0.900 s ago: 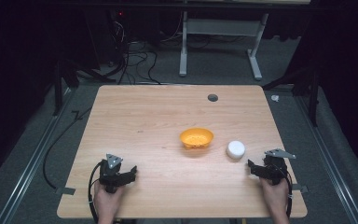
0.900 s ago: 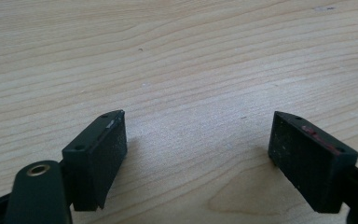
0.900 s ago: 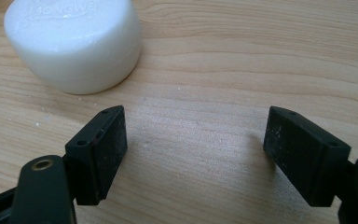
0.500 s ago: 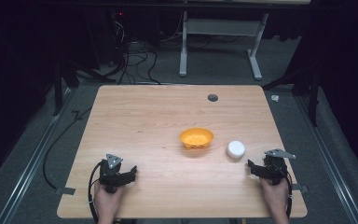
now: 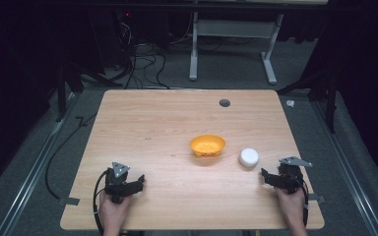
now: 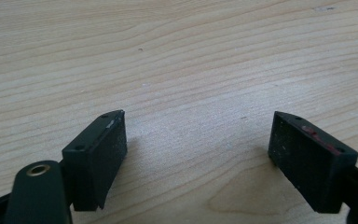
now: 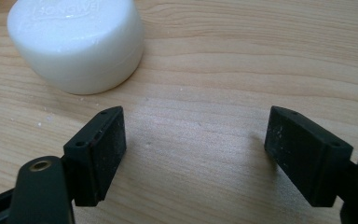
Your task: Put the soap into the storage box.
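Nothing had moved since the earlier frames: both grippers rested in the same spots on the near edge of the wooden counter [image 5: 152,128], and the two objects lay where they had been.

From the high view, the left gripper [image 5: 128,184] sat near the near-left corner, held by the person's left hand [image 5: 112,210], with its cable looping back off the near edge. Its grey three-cornered plate faced up. In the left gripper view its jaws were spread wide, with bare wood grain between them and nothing held.

The right gripper [image 5: 270,178] sat near the near-right corner in the right hand [image 5: 290,205], pointing left and slightly far. In the right gripper view its jaws were likewise spread wide and held nothing; bare counter lay between them.

A white round container [image 5: 248,157] stood on the counter just beyond the right gripper, to its far left, close to the jaws but apart from them. In the right gripper view the same container [image 7: 74,39] stood past the left jaw, with raised lettering on its lid that was too faint to read.

An orange bowl [image 5: 207,145] sat just left of the white container, right of the counter's middle, with a small gap between the two. A dark round grommet [image 5: 224,103] marked the far side of the counter.
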